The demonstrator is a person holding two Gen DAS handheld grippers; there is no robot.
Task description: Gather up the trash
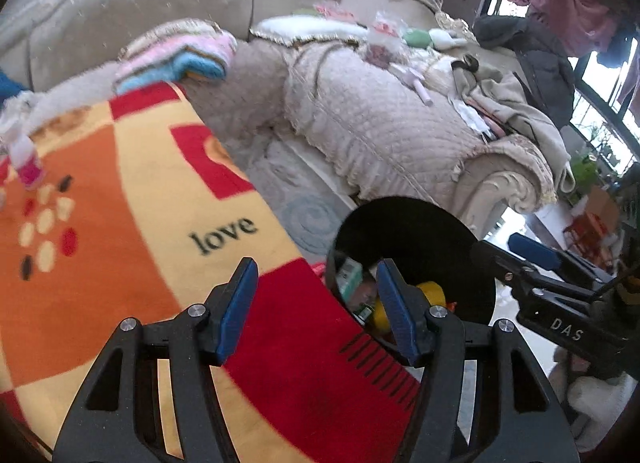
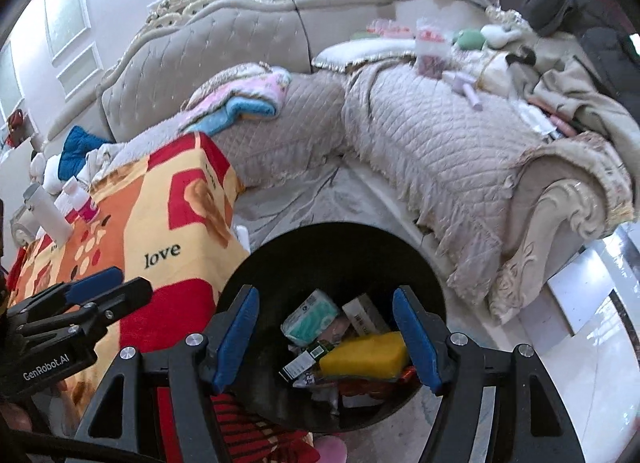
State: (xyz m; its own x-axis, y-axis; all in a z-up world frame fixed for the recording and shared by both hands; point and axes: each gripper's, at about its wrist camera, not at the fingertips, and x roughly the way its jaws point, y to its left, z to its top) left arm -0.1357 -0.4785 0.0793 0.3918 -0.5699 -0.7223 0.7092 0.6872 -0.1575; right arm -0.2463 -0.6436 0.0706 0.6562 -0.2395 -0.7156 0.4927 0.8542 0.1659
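A round black trash bin stands on the floor beside the table, also in the left wrist view. In it lie a yellow sponge, a teal tissue pack, a white carton and wrappers. My right gripper is open and empty, right over the bin's mouth. My left gripper is open and empty above the table's red and orange "love" cloth, beside the bin's left rim. The right gripper also shows in the left wrist view.
A pink-capped bottle and a white bottle stand at the far left of the table. A quilted beige sofa with folded towels, a jar and clothes runs behind. The glossy floor lies to the right.
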